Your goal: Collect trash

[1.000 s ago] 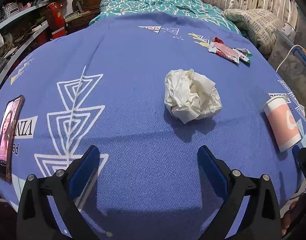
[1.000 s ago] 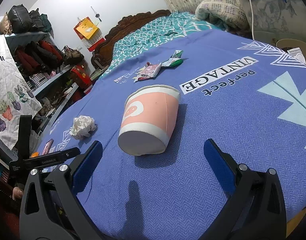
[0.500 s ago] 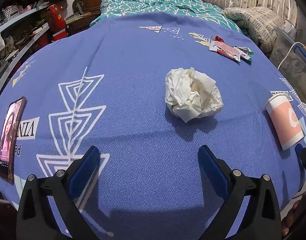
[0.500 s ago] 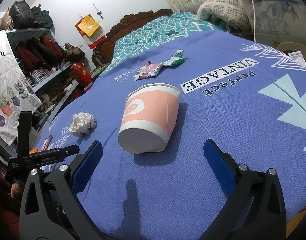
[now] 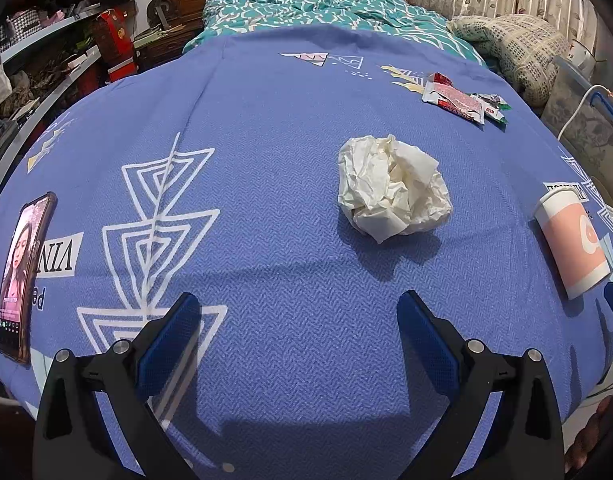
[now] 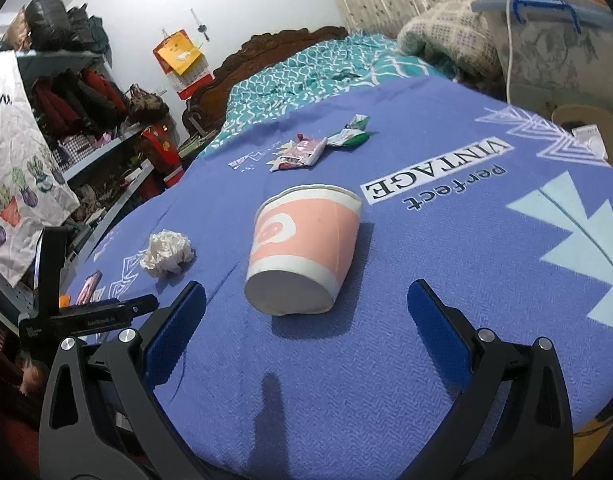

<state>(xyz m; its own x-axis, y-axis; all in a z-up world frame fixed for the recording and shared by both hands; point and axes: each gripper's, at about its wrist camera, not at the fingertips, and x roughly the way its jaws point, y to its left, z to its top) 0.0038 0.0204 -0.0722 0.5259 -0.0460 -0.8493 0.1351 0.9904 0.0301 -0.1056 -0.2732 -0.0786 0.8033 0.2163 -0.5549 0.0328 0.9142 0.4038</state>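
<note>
Both the left gripper (image 5: 296,316) and the right gripper (image 6: 306,306) hovered with jaws apart and empty. The crumpled tissue (image 5: 394,190) lay left of the tipped paper cup (image 6: 304,246), wrappers (image 6: 320,144) beyond it. Squeezed, the cup would probably roll off its round side.

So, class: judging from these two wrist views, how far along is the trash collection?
Nothing looks collected yet. Both the left gripper and the right gripper are open and hold nothing. Left to pick up from the blue bedspread: the crumpled paper ball, the tipped-over pink paper cup, and the snack wrappers.
</note>
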